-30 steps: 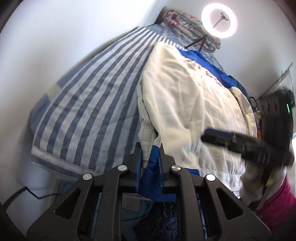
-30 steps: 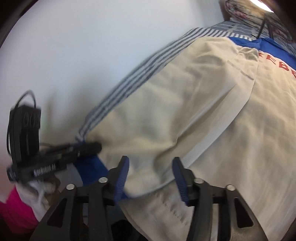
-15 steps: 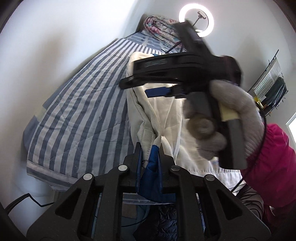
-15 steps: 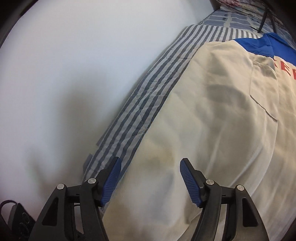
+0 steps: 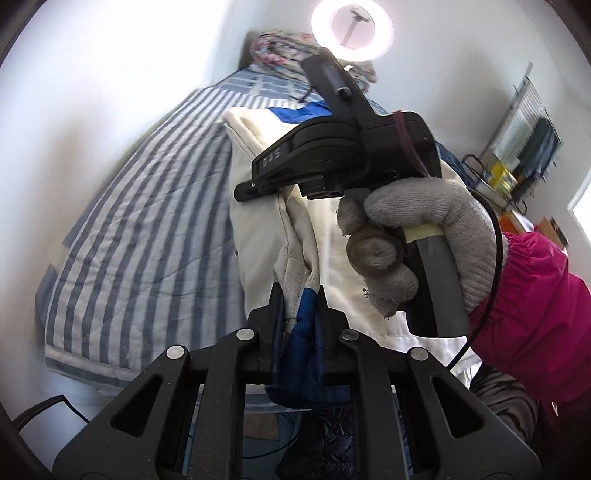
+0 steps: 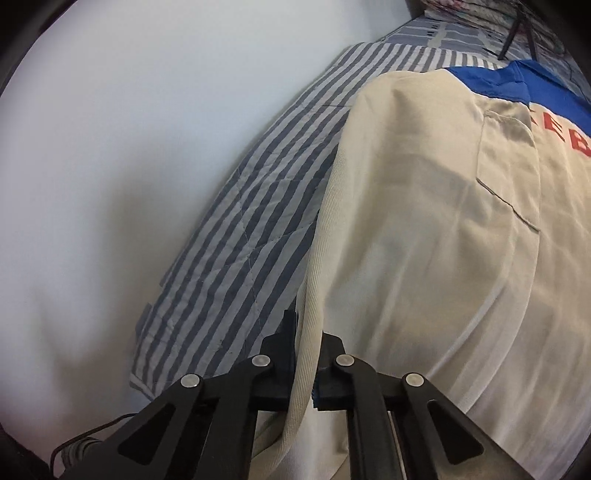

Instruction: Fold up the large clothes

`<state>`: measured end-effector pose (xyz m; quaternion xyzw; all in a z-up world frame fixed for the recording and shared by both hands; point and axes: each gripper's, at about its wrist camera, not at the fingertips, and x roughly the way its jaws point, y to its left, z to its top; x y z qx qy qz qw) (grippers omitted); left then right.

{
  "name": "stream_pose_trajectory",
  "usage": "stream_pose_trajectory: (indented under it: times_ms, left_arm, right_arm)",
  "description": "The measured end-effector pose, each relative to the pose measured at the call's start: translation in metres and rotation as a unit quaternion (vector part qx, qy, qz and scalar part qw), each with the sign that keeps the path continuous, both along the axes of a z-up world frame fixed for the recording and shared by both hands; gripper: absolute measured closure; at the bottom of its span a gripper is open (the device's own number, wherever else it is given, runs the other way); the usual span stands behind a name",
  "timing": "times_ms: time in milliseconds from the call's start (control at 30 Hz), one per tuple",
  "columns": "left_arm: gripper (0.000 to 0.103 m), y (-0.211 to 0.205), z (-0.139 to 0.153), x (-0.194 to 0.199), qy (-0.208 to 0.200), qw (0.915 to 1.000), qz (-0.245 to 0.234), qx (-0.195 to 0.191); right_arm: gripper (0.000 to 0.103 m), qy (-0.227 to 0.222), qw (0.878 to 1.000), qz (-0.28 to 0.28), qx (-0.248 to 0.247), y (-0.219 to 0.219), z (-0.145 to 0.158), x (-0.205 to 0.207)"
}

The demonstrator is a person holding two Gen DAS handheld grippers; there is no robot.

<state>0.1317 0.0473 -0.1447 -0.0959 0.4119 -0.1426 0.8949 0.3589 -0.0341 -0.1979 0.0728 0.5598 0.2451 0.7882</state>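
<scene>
Left wrist view: left claw [image 5: 298, 302] pinched on a bunched cream-and-blue fold of the jacket [image 5: 258, 206], blue fabric hanging between the fingers. Jacket lies lengthwise on the bed [image 5: 140, 229], cream body with a blue band at the far end. Bed cover is blue-white striped, quilted, its near edge dropping off toward the floor. Above the jacket, the right claw's black body [image 5: 332, 155] crosses the view, held by a grey-gloved hand [image 5: 413, 240] with a pink sleeve [image 5: 535, 306]; a black cable runs down from it. Far end of the bed: floral bundle [image 5: 284, 48], lit ring light [image 5: 352, 29] on a stand. White wall [image 5: 92, 74] along the bed's left side. Right edge: wire rack [image 5: 528, 125] with blurred items, bright window strip beside it.

Right wrist view: right claw [image 6: 304, 347] pressed together on the cream side edge of the jacket [image 6: 424, 240], cloth running down between the fingers. Jacket spreads right and away, a patch pocket [image 6: 506, 162] on it, red letters partly cut off at the frame edge, blue band [image 6: 491, 81] at the far end. Striped bed [image 6: 258, 221] shows to the left of the jacket, flush against the white wall [image 6: 129, 129]. Black stand legs at the top right, over the far bedding. Cable in the bottom left corner.
</scene>
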Motion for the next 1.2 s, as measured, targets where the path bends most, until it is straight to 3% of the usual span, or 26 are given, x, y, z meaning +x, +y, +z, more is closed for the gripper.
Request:
stream_pose_trajectory:
  times_ms: [233,500,633,733,867,1000,1067,1133,1200]
  left_arm:
    - [0.091,-0.062,0.005,-0.009,-0.017,0.9974,-0.061,0.035]
    - [0.091,-0.11,-0.001,-0.016,-0.004,0.991,-0.121,0.057]
    - [0.087,-0.116,0.002,-0.023,0.001,0.9888,-0.142,0.047]
    - [0.087,-0.112,0.008,-0.034,0.007,0.9854,-0.169,0.013]
    - [0.087,-0.087,0.013,-0.038,0.009,0.9868,-0.161,-0.012]
    - [0.087,-0.057,0.017,-0.023,0.004,0.9933,-0.114,-0.016]
    - [0.087,-0.049,0.019,-0.012,-0.002,0.9951,-0.097,-0.018]
    - [0.087,-0.046,0.018,-0.002,-0.005,0.9957,-0.091,-0.014]
    - [0.087,-0.047,0.014,0.009,-0.004,0.9963,-0.085,-0.01]
  right_arm:
    - [0.101,-0.006,0.988,-0.073,0.132,-0.084,0.004,-0.03]
    - [0.101,-0.002,0.972,-0.15,0.183,-0.151,-0.022,-0.061]
    - [0.101,0.013,0.967,-0.171,0.186,-0.162,-0.036,-0.063]
    - [0.101,0.032,0.964,-0.191,0.182,-0.171,-0.054,-0.067]
    - [0.101,0.047,0.958,-0.207,0.191,-0.179,-0.065,-0.057]
    - [0.097,0.045,0.965,-0.192,0.17,-0.176,-0.06,-0.054]
    - [0.088,0.043,0.969,-0.187,0.153,-0.18,-0.053,-0.065]
    - [0.079,0.027,0.975,-0.18,0.13,-0.179,-0.039,-0.068]
    - [0.079,-0.004,0.979,-0.174,0.102,-0.182,-0.022,-0.071]
